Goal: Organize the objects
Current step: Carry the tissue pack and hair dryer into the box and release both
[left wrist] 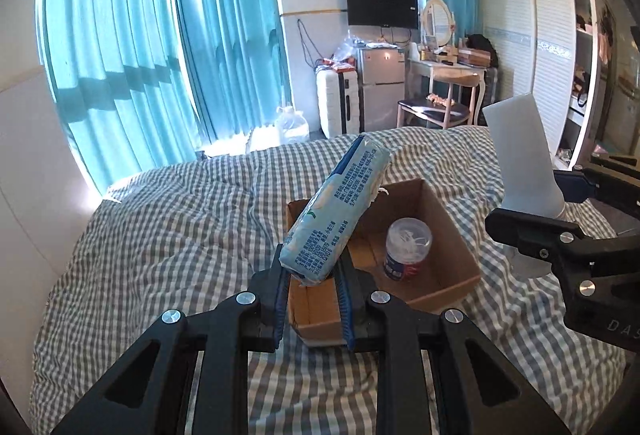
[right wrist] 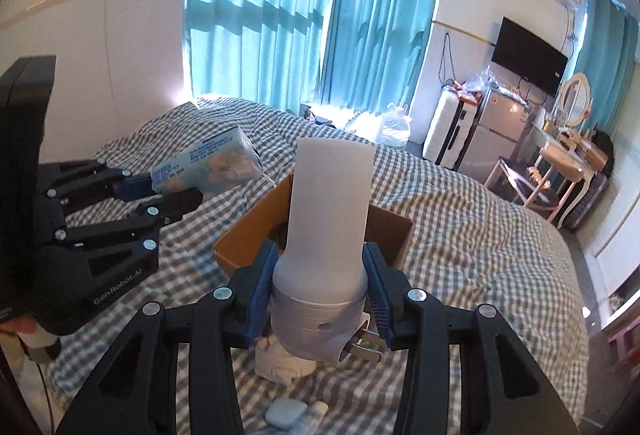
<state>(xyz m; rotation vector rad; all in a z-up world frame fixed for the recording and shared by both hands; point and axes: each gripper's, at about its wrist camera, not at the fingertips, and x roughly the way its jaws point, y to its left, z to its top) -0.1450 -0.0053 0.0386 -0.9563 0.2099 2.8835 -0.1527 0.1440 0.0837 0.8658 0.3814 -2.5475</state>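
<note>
My left claw [left wrist: 312,275] is clamped on the low end of a soft, light cotton-pad pack [left wrist: 338,207], which tilts above the cardboard box [left wrist: 452,235] on the bed. My right claw [right wrist: 320,299] pinches the plug-in night light [right wrist: 326,235] at its stiff grey base, above the box's near edge. I judge the smooth shade slippery, so the base is the better hold.

**Legible Markings**

1. Left gripper [right wrist: 176,191]: the side of its black housing carries the brand "GenRobot.AI" in pale letters, readable in the right wrist view.
2. Right gripper [left wrist: 532,231]: the edge of its housing shows the letters "DAS" in the left wrist view; the rest of the word is cut off by the picture's edge.
3. Packet [left wrist: 336,211]: the pale blue wrapper bears several blocks of small Chinese print with digits; the characters are too small to read in either view.
4. Jar [left wrist: 408,249] in the box [left wrist: 448,235]: a blue and red label carries print that cannot be made out.
</note>
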